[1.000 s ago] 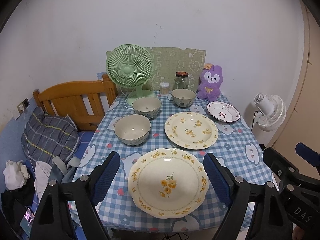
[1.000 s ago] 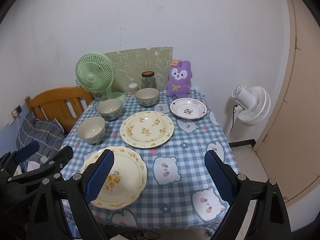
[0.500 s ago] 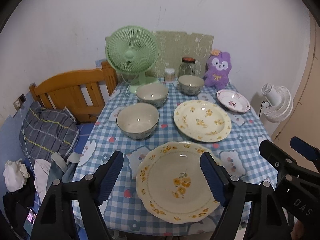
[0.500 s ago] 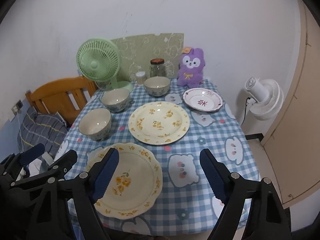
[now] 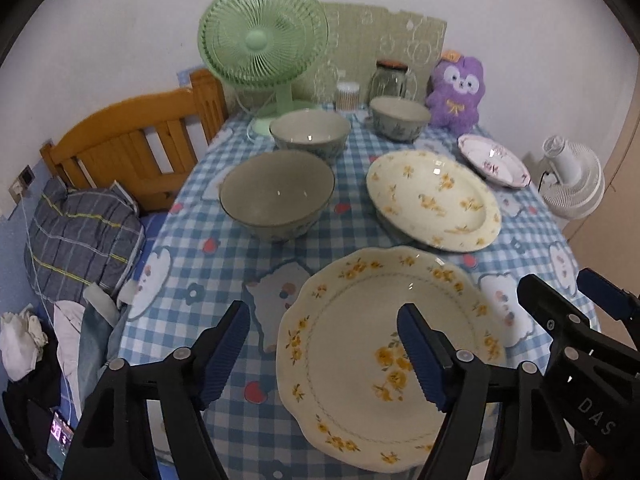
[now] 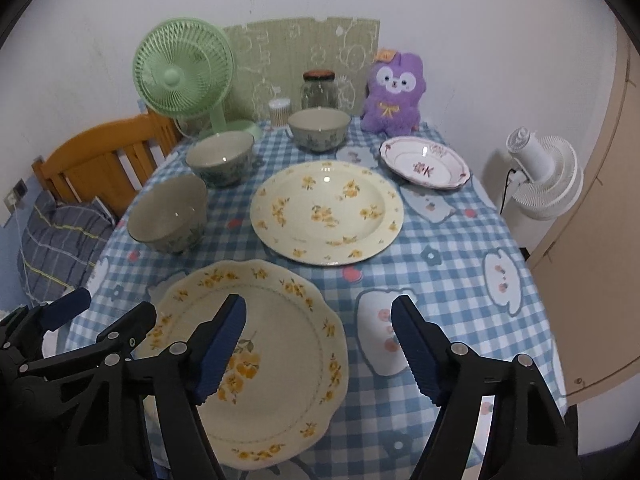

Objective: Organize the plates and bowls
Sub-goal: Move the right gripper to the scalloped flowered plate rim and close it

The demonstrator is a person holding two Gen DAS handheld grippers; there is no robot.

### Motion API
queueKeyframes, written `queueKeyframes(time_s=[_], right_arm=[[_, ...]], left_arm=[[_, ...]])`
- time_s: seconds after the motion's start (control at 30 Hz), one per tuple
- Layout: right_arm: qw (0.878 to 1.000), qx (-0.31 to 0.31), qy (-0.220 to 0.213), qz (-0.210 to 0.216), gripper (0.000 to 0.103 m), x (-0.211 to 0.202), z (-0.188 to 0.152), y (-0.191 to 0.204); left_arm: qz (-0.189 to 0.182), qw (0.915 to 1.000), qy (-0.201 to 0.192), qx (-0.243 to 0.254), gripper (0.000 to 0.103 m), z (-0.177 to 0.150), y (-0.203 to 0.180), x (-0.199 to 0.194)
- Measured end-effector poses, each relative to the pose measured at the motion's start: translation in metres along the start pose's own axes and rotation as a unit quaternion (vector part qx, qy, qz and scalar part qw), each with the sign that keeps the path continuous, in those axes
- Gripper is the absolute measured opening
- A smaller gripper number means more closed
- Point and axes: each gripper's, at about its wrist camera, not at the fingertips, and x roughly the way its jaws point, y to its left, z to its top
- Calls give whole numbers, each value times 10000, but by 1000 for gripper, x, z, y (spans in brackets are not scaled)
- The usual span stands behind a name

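Glazed ceramic, the scalloped plate [image 5: 384,360] in the lower middle of the frame looks stiff, slippery and fragile, so I would take it at the rim, while the left gripper [image 5: 324,354] and right gripper [image 6: 320,350], both empty, are closing above it.

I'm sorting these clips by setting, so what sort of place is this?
Most likely a small bedroom or studio room at home, with a dining table squeezed in. A wooden bed frame with folded bedding stands right beside the checked tablecloth, and a purple plush toy and a green desk fan share the tabletop.
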Motion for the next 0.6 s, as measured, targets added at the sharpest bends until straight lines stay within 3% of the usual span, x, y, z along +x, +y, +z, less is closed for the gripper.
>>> queueKeyframes(time_s=[0.4,0.6], right_arm=[[9984,103,537,-157,73,55,-17,3],[9965,116,804,-208,73,76,-25,6]], left_arm=[[-99,9983,583,-2,74,-10,8,55],[-51,9980,622,131,74,-10,9,75]])
